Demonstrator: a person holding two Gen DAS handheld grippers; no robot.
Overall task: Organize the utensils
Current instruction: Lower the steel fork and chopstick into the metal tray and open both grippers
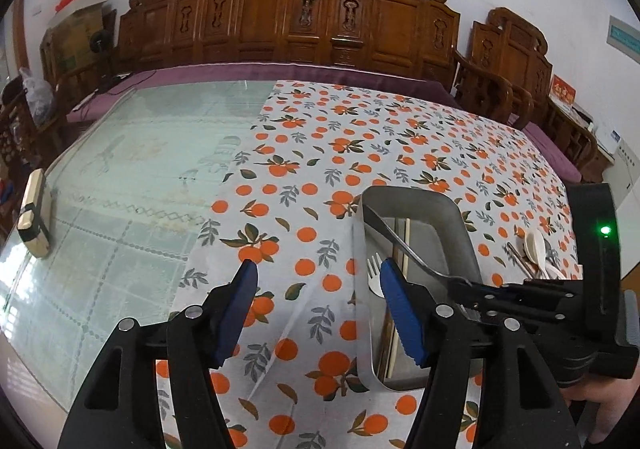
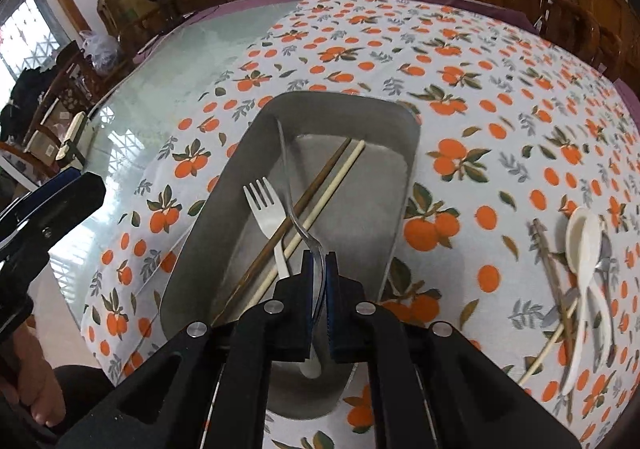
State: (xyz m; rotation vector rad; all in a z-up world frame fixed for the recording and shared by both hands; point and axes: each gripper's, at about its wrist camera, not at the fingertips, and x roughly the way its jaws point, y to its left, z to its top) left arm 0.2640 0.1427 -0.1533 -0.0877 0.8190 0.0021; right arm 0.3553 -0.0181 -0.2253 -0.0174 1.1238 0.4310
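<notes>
A metal tray (image 2: pixel 404 153) sits on the orange-print tablecloth; it also shows in the left wrist view (image 1: pixel 452 209). Inside lie a white plastic fork (image 2: pixel 262 205), a dark chopstick (image 2: pixel 320 177) and a light chopstick (image 2: pixel 340 173). My right gripper (image 2: pixel 319 261) is shut on a metal utensil (image 2: pixel 286 177) and holds it over the tray, its handle pointing away; in the left wrist view the utensil (image 1: pixel 400 241) slants across the tray. My left gripper (image 1: pixel 316 273) is open and empty, just left of the tray.
To the right of the tray lies a pile of loose utensils: a white spoon (image 2: pixel 584 233), metal pieces and chopsticks (image 2: pixel 556 281). A small wooden block (image 1: pixel 34 213) stands on the glass tabletop at far left. Carved wooden chairs line the far side.
</notes>
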